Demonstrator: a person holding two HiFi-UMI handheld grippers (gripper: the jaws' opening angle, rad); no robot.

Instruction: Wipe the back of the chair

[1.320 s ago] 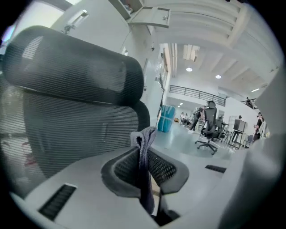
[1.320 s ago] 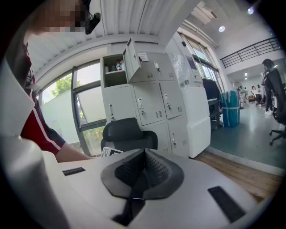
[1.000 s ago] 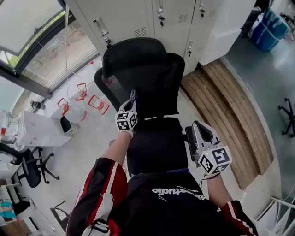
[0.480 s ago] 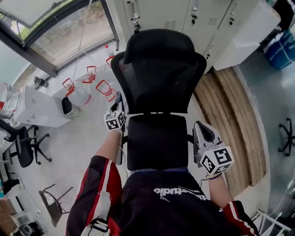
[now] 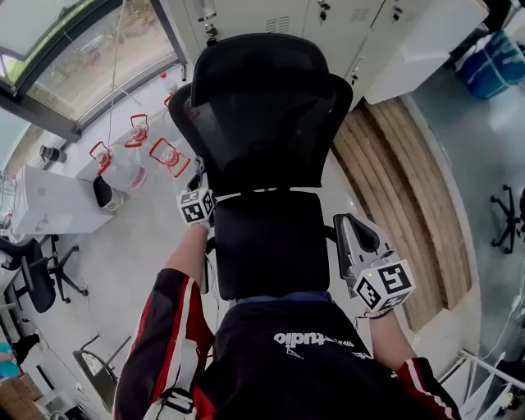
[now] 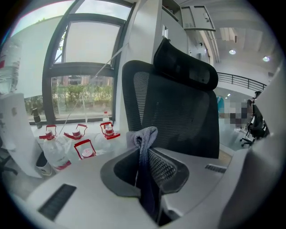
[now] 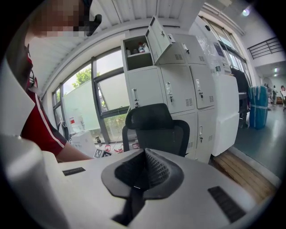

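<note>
A black mesh-backed office chair (image 5: pixel 267 107) with a headrest (image 5: pixel 254 61) stands in front of me, its seat (image 5: pixel 267 242) facing me. My left gripper (image 5: pixel 198 182) is at the left edge of the chair back, low down near the seat joint. It is shut on a grey-blue cloth (image 6: pixel 142 134), whose folded end sticks up past the jaw tips, with the chair back (image 6: pixel 178 116) just behind it. My right gripper (image 5: pixel 346 225) is by the seat's right side, shut and empty (image 7: pixel 144 154), and looks at the chair (image 7: pixel 156 132) from a little way off.
Water jugs with red caps (image 5: pixel 135 156) stand on the floor left of the chair, below the window. White lockers (image 5: pixel 271 16) are right behind the chair, and a wooden platform (image 5: pixel 410 189) lies to the right. A white box (image 5: pixel 49 205) and another office chair (image 5: pixel 37 283) are at far left.
The left gripper with the cloth has moved from the middle of the chair back out to its left edge. The right gripper has kept its place.
</note>
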